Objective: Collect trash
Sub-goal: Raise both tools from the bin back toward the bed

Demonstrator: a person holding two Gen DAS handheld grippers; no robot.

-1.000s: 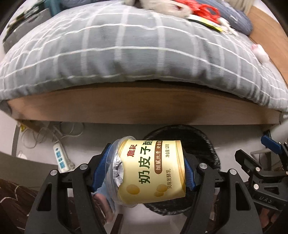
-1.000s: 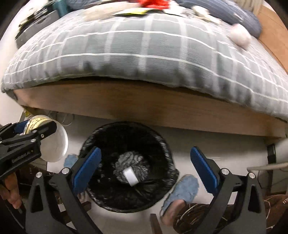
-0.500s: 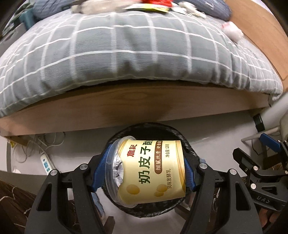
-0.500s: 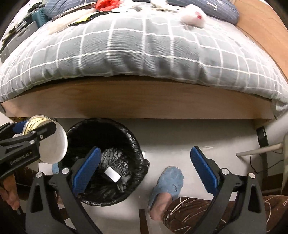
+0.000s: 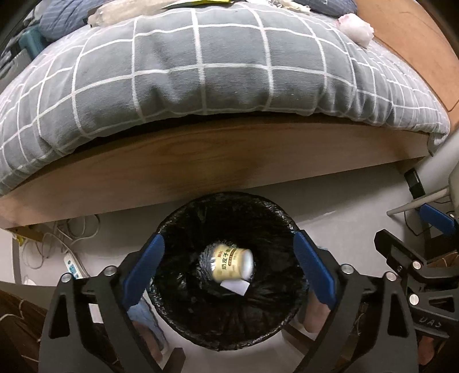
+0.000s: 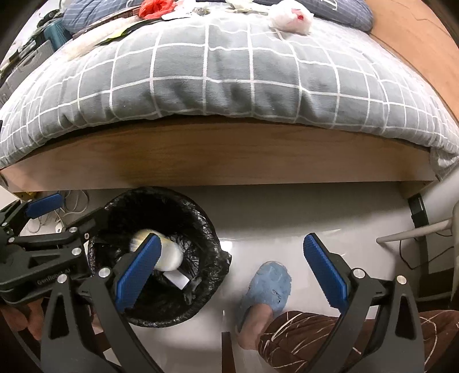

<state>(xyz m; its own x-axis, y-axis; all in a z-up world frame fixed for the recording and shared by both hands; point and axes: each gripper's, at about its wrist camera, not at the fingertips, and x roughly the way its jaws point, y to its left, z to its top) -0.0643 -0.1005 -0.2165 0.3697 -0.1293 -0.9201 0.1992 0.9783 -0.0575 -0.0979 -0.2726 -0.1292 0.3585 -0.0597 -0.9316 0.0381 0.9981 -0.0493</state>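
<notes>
Black plastic lines the trash bin (image 5: 229, 327) that stands on the pale floor (image 6: 287, 212) just beside the wooden side of the bed frame (image 5: 200, 160). The left claw (image 5: 228, 271) hangs right over the bin's mouth, its jaws having just been opening; they now stand spread wide, blue pads (image 5: 143, 268) on either side of the rim, nothing pinched between them. The yellow yogurt cup (image 5: 229, 264) is inside the bin, lying on its side near the bottom and slightly blurred — possibly not yet at rest, though the view is too soft to say. It touches or overlaps a small white paper scrap (image 5: 235, 286) in the liner.

The right claw (image 6: 229, 269) is also spread wide and holds nothing; its left pad overlaps the bin's right part in the right wrist view, while its right pad is over bare floor. Between them on the floor sits a blue fluffy slipper (image 6: 269, 284) on a person's foot, with a brown patterned trouser leg (image 6: 315, 335) behind it.

A grey checked duvet (image 6: 229, 71) covers the bed. Along its far edge lie more scraps — a red plastic bag (image 6: 156, 7) toward the far left corner and a crumpled white tissue (image 6: 291, 14) with a red spot toward the far right. A white power strip (image 5: 73, 265) with cables lies on the floor left of the bin.
</notes>
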